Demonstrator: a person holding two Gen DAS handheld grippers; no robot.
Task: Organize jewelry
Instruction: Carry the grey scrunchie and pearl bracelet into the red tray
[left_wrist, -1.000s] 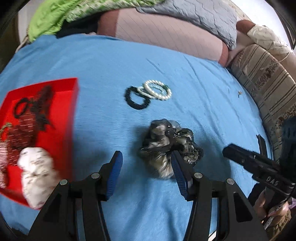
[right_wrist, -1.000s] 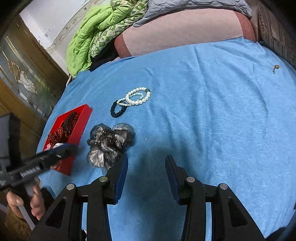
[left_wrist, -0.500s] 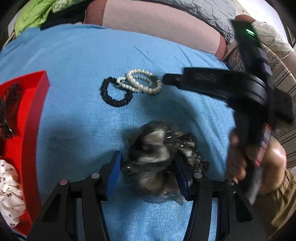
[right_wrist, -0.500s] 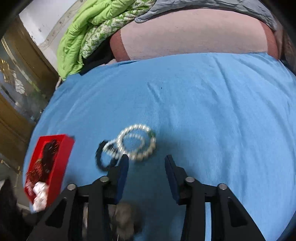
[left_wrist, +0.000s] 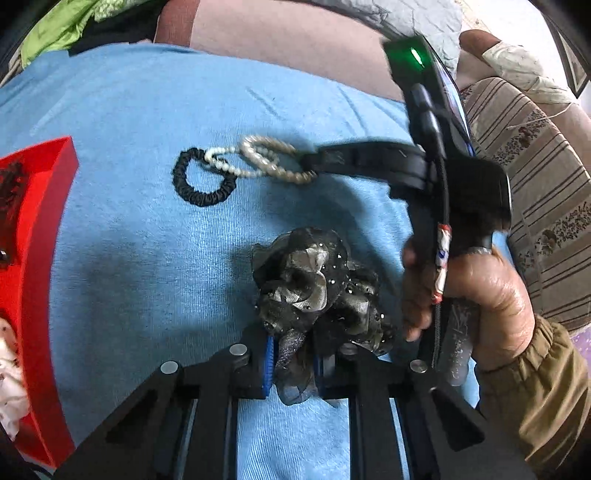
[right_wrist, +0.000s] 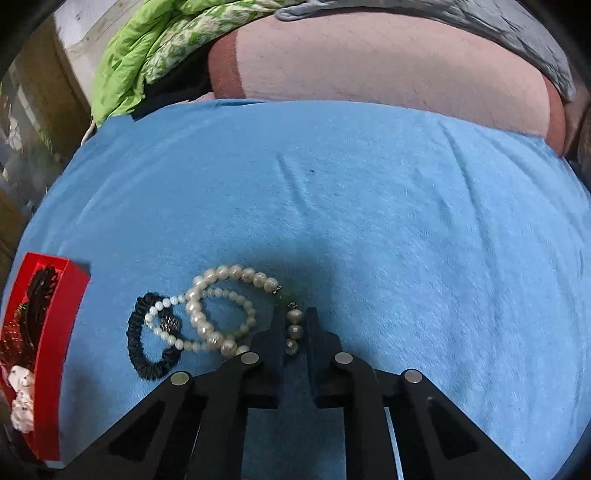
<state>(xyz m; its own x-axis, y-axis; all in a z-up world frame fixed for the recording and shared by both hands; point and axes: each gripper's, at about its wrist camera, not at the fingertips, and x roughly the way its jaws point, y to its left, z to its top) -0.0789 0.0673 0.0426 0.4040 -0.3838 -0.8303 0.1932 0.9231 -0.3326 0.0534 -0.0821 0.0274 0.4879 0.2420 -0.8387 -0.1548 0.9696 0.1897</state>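
You won't find any words, numbers or brand names to read here. Nothing you can see in either view carries letters that can be made out.

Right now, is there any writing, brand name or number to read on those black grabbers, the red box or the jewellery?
None can be read.
Right gripper: faint pale marks on its black arm in the left wrist view, too blurred to read.
Red box, pearl bracelets, dark scrunchie, blue cloth: no lettering visible.
Green light on the right gripper's body: no text.
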